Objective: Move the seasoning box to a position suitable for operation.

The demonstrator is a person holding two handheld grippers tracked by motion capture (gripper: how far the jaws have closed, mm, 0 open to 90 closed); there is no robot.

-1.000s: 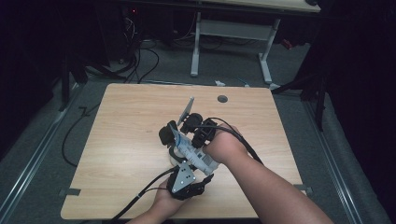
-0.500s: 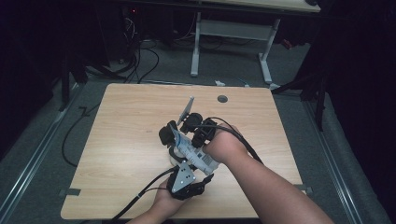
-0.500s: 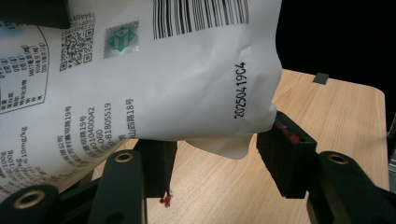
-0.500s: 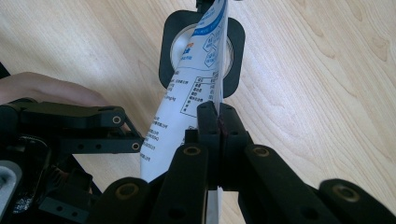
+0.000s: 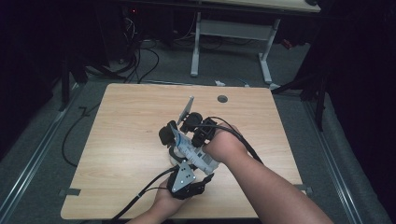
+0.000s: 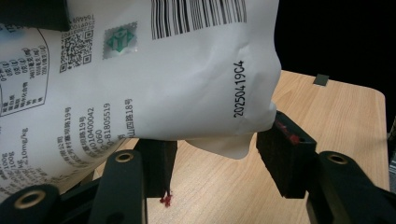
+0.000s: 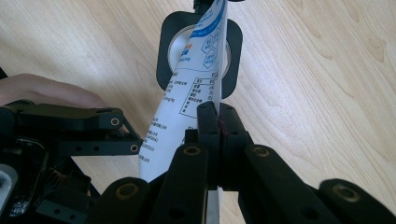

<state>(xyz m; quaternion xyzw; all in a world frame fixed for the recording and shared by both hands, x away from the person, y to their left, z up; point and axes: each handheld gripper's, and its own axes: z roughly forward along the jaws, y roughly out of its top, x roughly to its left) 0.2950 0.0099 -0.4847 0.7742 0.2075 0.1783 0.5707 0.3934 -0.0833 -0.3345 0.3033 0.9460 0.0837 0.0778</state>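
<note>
A white printed bag (image 5: 192, 153) with a barcode and blue lettering hangs tilted over the middle of the wooden table (image 5: 126, 121). My right gripper (image 7: 218, 114) is shut on the bag's (image 7: 187, 100) thin edge, and it sits on the far side of the bag in the high view (image 5: 195, 129). The left gripper (image 6: 217, 154) stands wide, with the bag's (image 6: 154, 88) bulging lower end pinched between its pads; it comes in from the near side (image 5: 192, 167). Below the bag lies a black square holder (image 7: 164, 56) with a round white centre.
The black holder (image 5: 165, 135) stands on the table just left of the grippers. A round grommet hole (image 5: 222, 99) lies near the far edge. Cables trail from both grippers off the front edge. Beyond the table are a desk frame (image 5: 231, 32) and floor cables.
</note>
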